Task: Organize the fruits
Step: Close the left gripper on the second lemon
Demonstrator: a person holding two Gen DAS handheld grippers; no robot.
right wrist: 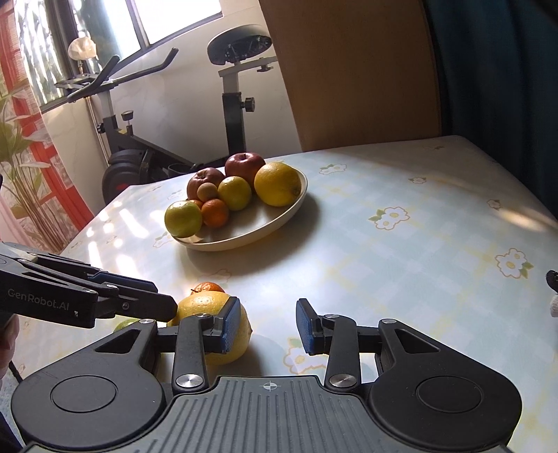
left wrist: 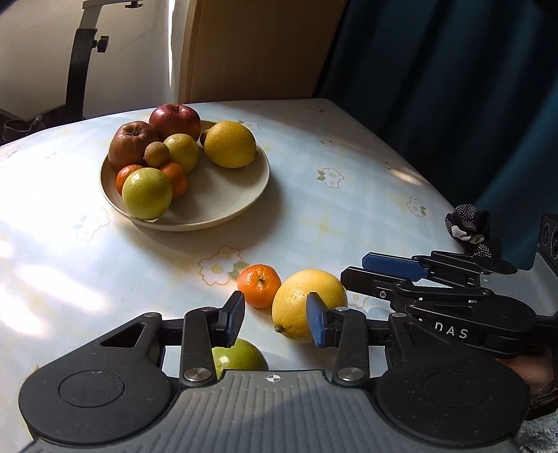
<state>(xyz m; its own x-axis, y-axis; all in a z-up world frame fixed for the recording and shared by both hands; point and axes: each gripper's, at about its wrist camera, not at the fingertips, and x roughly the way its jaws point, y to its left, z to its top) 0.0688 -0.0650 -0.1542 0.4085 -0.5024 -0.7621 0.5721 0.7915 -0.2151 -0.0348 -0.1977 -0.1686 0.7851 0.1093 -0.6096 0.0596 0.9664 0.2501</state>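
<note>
We see strong sun coming in from the window [right wrist: 181, 21] on the left. It makes white glare patches on the table [left wrist: 52, 195], so the cloth pattern washes out there. The plate [left wrist: 223, 205] throws a soft dark shadow to its right. The curtain [left wrist: 453, 87] side is dim. Both pictures are sharp, but straight edges bend near the corners.

A glossy flowered tablecloth [left wrist: 314, 195] carries a smooth matt plate [left wrist: 244, 195] and a dimpled, waxy lemon [left wrist: 296, 296].
</note>
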